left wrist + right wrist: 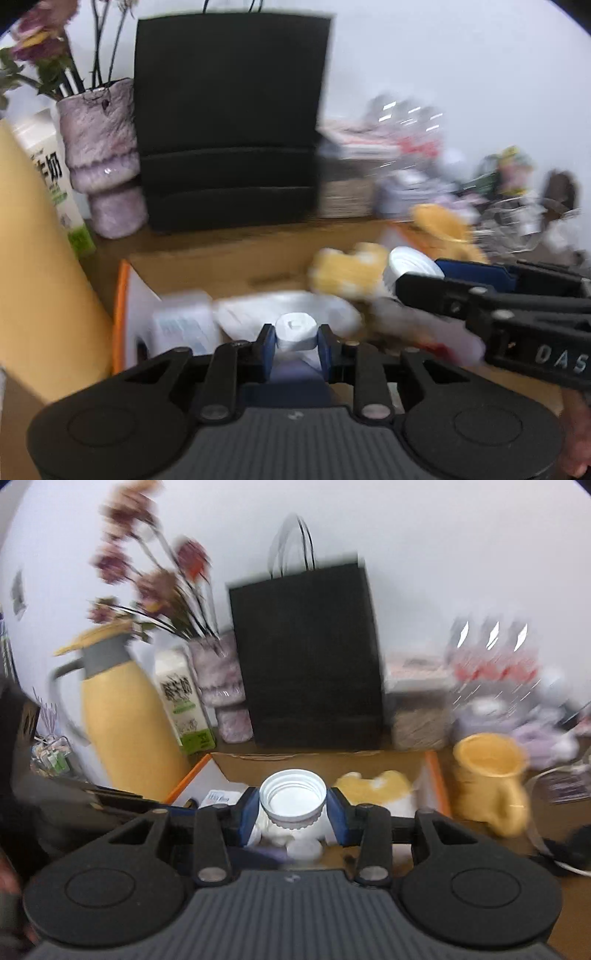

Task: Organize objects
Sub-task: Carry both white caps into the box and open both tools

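Note:
My left gripper (296, 338) is shut on a small white roll (296, 331), held over an open cardboard box (207, 264) with orange edges. My right gripper (293, 806) is shut on a white screw lid (293, 797), open side toward the camera, above the same box (317, 762). The right gripper also shows in the left wrist view (417, 278), still on the white lid (410, 264). In the box lie a yellow plush toy (347, 271), a white packet (284, 314) and a small white carton (184, 325).
Behind the box stand a black paper bag (306, 657), a purple vase with flowers (221, 679), a milk carton (183, 701) and a yellow thermos jug (125, 716). A yellow mug (491, 775) stands to the right of the box. Blurred clutter and bottles fill the far right.

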Tool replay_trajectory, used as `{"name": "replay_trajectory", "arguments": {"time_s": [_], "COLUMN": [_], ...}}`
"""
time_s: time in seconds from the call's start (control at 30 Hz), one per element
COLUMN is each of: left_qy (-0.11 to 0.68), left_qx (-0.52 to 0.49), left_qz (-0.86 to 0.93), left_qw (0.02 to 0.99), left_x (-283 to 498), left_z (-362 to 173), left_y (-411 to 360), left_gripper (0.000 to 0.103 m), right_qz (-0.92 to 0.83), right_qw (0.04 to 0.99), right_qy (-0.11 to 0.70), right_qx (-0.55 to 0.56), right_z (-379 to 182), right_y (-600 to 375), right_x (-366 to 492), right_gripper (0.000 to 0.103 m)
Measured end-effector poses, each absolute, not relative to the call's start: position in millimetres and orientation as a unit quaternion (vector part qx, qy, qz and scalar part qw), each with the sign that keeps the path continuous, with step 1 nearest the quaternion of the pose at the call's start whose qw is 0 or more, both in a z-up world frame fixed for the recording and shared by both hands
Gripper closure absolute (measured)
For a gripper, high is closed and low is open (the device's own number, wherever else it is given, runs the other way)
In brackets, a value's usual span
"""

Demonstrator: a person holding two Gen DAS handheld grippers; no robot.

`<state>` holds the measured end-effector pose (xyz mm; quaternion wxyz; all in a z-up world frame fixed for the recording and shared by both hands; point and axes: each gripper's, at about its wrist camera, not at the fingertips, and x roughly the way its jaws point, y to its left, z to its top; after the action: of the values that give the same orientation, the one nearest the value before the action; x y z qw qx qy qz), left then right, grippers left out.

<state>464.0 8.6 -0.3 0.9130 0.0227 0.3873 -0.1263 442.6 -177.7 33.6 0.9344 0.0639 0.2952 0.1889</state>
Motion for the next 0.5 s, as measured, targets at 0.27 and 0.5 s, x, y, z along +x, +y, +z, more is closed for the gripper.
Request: {"name": "replay_trajectory", "arguments": {"time_s": [0.27,0.5], "left_qy": [0.406,0.335], "left_qx": [0.029,0.05], "left_qz": [-0.054,-0.05], "left_qw": [0.912,0.939], "left_x": [534.1,478.0], "left_z": [-38.7,-4.4], "left_y": [27.0,40.8], "left_gripper": [0.053,0.016], "right_qz": [0.16,0.096], "right_qw": [0.912,0.951], "right_qy": [0.372,0.292], "right_qx": [0.067,-0.027], "right_z": [-17.6,12.6], "right_y": [-149.3,-150.9], "right_x": [539.7,479.6], "right_gripper": [0.059,0.015]}}
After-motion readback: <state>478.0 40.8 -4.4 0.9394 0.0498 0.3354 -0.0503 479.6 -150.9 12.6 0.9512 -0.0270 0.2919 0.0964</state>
